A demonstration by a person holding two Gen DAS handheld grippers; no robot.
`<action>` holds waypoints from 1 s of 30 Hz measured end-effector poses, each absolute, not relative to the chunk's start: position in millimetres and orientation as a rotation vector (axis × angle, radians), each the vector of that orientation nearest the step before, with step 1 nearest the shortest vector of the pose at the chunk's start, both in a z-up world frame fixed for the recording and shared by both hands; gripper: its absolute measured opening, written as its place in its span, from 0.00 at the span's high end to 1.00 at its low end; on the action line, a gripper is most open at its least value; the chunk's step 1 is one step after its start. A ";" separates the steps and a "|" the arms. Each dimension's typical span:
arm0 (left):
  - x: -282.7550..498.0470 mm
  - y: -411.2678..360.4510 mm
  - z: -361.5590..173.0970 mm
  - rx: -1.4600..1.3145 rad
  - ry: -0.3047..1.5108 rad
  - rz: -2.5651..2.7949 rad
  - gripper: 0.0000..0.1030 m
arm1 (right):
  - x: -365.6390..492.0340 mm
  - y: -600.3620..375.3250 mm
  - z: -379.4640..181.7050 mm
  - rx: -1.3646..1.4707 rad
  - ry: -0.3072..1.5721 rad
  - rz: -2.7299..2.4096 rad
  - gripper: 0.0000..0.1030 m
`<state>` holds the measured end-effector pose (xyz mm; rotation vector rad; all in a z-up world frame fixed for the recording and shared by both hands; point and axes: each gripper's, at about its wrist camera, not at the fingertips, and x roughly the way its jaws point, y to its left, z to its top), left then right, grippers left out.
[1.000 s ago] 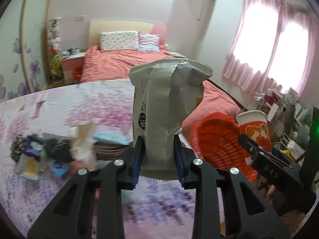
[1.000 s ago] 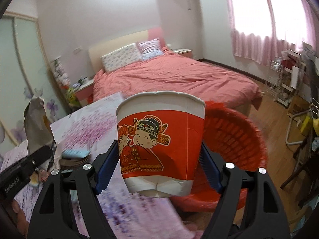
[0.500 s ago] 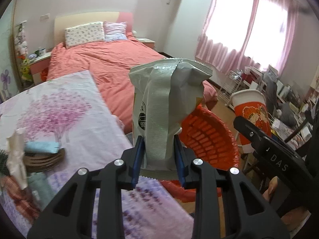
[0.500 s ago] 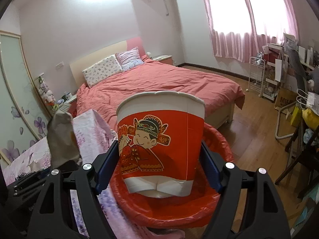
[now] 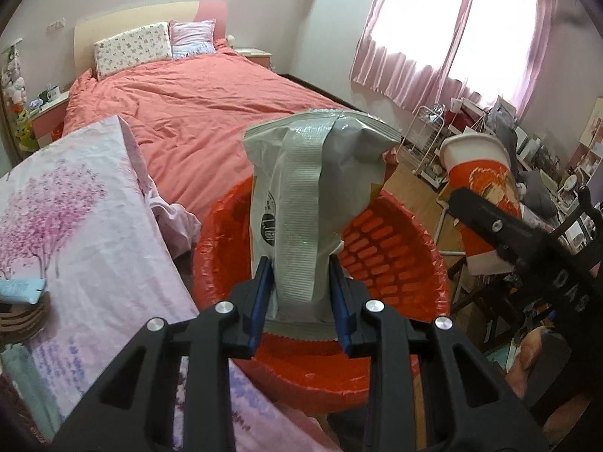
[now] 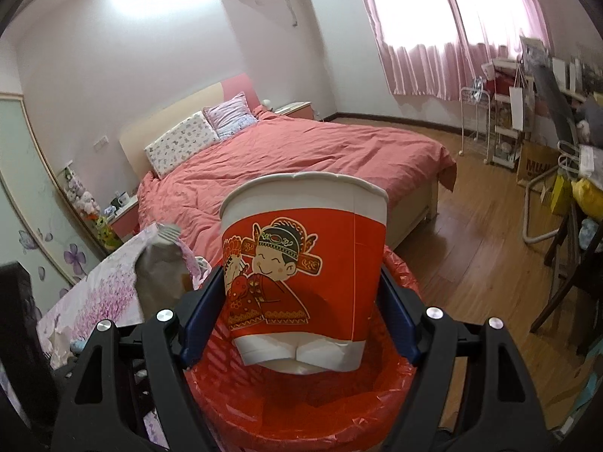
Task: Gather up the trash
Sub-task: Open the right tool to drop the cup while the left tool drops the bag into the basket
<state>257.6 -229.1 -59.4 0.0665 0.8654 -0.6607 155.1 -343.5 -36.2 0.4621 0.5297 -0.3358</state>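
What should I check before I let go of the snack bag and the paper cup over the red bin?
1. Snack bag clamped in left gripper: ok.
2. Paper cup clamped in right gripper: ok.
3. Bag over the open red bin: ok.
4. Cup over the bin: ok in the right wrist view.
5. Bin has room: ok, what shows of its inside looks empty.
6. Whether the cup holds anything: cannot tell.
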 end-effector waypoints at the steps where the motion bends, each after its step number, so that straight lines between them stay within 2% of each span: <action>1: 260.6 -232.9 -64.3 0.070 0.878 -0.660 0.69 | 155.3 -345.9 -37.0 0.472 0.531 -0.335 0.26; 8: 268.1 -237.5 -83.0 0.090 0.929 -0.634 0.51 | 161.5 -354.5 -44.8 0.505 0.559 -0.314 0.25; 13: 272.1 -228.6 -87.8 0.092 0.942 -0.605 0.40 | 161.5 -354.4 -44.1 0.506 0.576 -0.309 0.18; 22: 267.8 -195.8 -78.6 0.098 0.919 -0.531 0.34 | 156.8 -342.8 -31.3 0.447 0.574 -0.340 0.18; 30: 249.2 -143.3 -48.8 0.081 0.851 -0.451 0.26 | 157.0 -311.2 -15.3 0.375 0.569 -0.320 0.18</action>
